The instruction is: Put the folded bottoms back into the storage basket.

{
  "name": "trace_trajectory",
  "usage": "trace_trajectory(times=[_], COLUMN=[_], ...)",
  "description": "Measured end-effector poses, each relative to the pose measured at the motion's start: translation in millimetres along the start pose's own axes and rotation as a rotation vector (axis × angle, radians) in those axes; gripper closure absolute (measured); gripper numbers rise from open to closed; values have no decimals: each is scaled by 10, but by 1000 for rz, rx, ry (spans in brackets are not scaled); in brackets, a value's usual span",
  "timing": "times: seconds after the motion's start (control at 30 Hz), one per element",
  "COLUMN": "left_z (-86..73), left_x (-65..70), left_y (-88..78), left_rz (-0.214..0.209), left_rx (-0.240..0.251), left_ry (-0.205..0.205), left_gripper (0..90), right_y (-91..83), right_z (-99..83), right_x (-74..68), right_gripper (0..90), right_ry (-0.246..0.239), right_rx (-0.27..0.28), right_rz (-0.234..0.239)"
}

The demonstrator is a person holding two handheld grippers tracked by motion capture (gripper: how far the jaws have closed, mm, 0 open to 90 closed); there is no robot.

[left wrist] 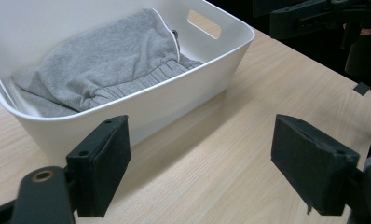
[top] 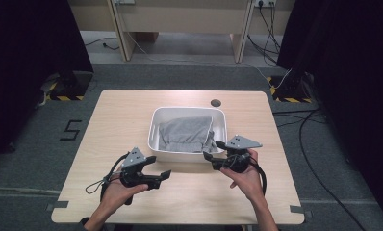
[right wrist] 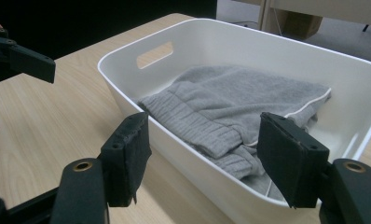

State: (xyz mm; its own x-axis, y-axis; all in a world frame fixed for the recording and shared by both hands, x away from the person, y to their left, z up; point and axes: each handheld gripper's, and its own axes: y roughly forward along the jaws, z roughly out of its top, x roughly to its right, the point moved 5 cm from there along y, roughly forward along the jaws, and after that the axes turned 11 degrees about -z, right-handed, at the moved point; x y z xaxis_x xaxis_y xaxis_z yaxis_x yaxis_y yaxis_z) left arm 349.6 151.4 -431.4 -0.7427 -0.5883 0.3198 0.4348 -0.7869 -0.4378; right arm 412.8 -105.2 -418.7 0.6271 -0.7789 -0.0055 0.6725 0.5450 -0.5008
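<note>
near the white tub [top: 154, 126], both tongs, left [top: 163, 175] and right [top: 213, 150], stand open and empty; reach over the near rim and pinch the grey garment [top: 185, 133] by its ribbed waistband.

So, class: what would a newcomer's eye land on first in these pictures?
First, the white tub at the middle of the wooden table, with a crumpled grey garment lying inside it. Next, the two black hand-held grippers at the tub's near side, the left gripper and right gripper, both open and empty.
</note>
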Motion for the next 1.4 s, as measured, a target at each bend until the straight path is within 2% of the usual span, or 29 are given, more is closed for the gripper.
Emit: trace_trajectory(times=[0.3,0.53,0.77,1.1,1.4], left_z=[-133,-237,-320,-425,-507], left_x=[19,10,-35,-89,-94], left_y=[-1,-16,-73,-173,-188], left_rz=[4,11,29,43,33], left_rx=[-24,-41,-42,-35,-47], left_ry=[9,7,-9,-29,-37], left_gripper=[173,170,170,170,170], right_y=[-90,-156,-202,-301,-394], right_z=[-99,-127,-188,-278,-514], right_x=[40,26,-64,-143,-130], right_gripper=[351,338,333,329,326], right_ry=[18,4,-4,-34,-12], right_rx=[1,8,-7,-12,-31], right_rz=[-10,-17,3,6,11])
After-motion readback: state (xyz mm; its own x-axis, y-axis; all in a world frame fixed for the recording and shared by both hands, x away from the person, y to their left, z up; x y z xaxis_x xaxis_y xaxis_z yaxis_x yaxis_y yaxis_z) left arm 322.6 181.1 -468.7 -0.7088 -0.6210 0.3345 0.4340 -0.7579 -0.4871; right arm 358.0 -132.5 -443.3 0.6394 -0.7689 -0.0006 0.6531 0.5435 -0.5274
